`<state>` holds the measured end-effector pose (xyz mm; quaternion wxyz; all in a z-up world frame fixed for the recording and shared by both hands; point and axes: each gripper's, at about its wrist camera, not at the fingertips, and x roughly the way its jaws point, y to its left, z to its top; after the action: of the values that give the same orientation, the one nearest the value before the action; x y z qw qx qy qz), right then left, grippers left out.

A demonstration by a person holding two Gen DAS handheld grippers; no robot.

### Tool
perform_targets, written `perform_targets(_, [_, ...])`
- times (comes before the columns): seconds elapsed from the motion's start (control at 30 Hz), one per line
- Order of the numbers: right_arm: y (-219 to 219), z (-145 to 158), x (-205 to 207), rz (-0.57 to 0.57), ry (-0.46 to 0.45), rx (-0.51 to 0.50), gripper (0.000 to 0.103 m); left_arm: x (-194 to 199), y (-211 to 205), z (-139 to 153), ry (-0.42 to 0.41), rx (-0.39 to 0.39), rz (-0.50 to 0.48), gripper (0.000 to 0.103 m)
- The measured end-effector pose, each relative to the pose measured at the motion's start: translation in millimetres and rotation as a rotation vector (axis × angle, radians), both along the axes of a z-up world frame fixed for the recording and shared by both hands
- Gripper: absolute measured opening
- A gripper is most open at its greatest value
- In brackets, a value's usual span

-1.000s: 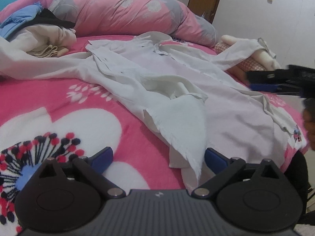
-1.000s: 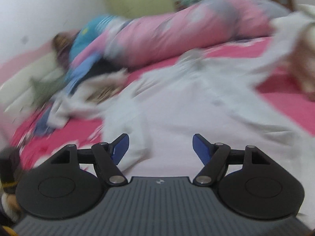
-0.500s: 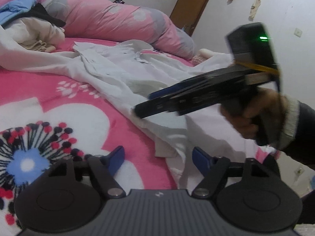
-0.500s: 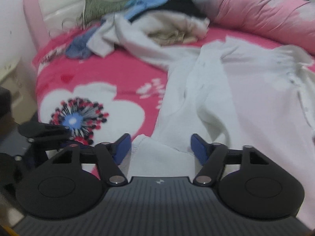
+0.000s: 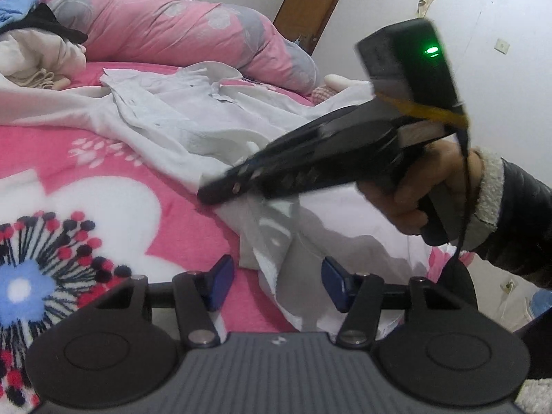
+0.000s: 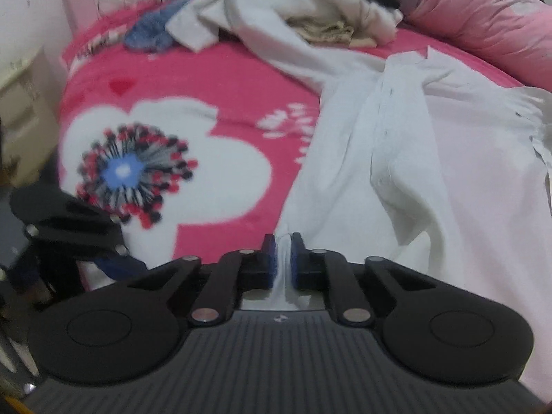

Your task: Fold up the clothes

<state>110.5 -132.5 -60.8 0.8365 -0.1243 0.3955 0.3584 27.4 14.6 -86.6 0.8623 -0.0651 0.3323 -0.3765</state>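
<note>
A white button shirt (image 5: 179, 120) lies spread and rumpled across the pink flowered bedspread (image 5: 103, 207). In the right wrist view my right gripper (image 6: 283, 255) is shut on the shirt's (image 6: 431, 158) near hem, with white cloth pinched between its blue pads. The left wrist view shows that gripper (image 5: 210, 195) from the side, low over the shirt's edge, held by a hand (image 5: 421, 189) in a black sleeve. My left gripper (image 5: 277, 283) is open, and a hanging flap of the hem lies between its fingers without being gripped. It also shows at the left edge of the right wrist view (image 6: 69, 220).
A long pink bolster (image 5: 165, 24) lies along the far side of the bed. A heap of other clothes (image 6: 327, 3) sits near the headboard. A pale nightstand (image 6: 20, 103) stands beside the bed, and a brown door frame (image 5: 310, 0) is behind it.
My right gripper swung in from the right, came down to the shirt's near hem and shut on it; it was open half a second ago. The left gripper stays open.
</note>
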Motion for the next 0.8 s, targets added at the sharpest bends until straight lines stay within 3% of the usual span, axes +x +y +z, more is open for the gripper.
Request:
perform_targets(0.23, [-61.3,33.0,-32.6,-0.114,-0.068,0.296,0.003,-4.8,-15.4,5.0,-0.014,0.023,-0.032,0.058])
perform_targets(0.43, [-118.3,28.0,-64.9,-0.269,-0.110,0.439,0.003,-11.5,-30.9,8.7,-0.033,0.051,-0.072,0.058])
perform_targets(0.6, [-152.0,0.5,-80.5,-0.401,-0.096,0.439,0.004,-16.5,-39.5,10.2,-0.048,0.076,-0.096,0.058])
perform_targets(0.8, [-171.4,-24.9,-90.5,-0.570,-0.063,0.338,0.011,-20.5,-51.7,7.3,-0.046,0.115,-0.123,0.058])
